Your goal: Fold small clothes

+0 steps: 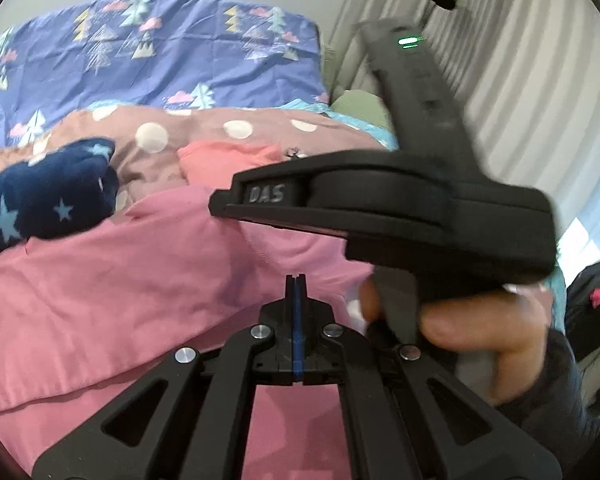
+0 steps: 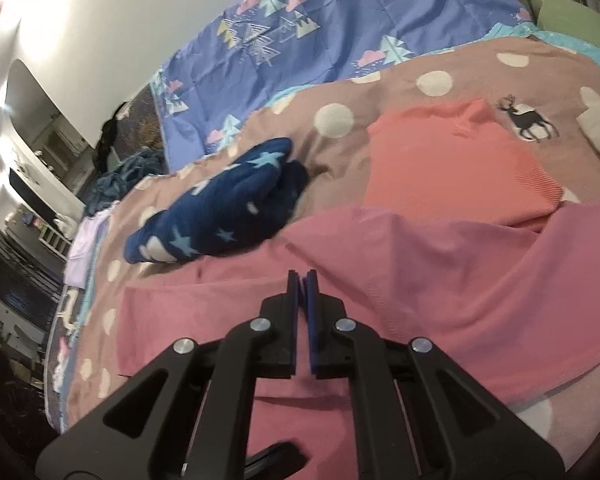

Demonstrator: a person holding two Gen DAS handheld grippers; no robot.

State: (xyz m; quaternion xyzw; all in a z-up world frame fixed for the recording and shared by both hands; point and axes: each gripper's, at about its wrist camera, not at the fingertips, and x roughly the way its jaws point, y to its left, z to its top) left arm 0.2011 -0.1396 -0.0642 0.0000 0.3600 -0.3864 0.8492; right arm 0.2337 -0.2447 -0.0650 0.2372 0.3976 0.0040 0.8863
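pink garment (image 2: 440, 280) spread on the bed, just in front of the navy star bundle (image 2: 220, 208) | soft, light, limp; I'd pinch a hem corner | left gripper (image 1: 296, 280) jaws shut, empty | right gripper (image 2: 302, 276) jaws barely apart, nothing between

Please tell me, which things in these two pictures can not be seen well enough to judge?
- Pink garment: near edge hidden under the gripper frame in both views; full shape unknown.
- Right gripper: blurred in the left wrist view, its tips merge.
- Orange folded garment: mostly hidden behind the right gripper in the left wrist view; its type unclear.
- Navy star garment: bunched up; its type unclear.
- Shelves at left edge: contents too small.
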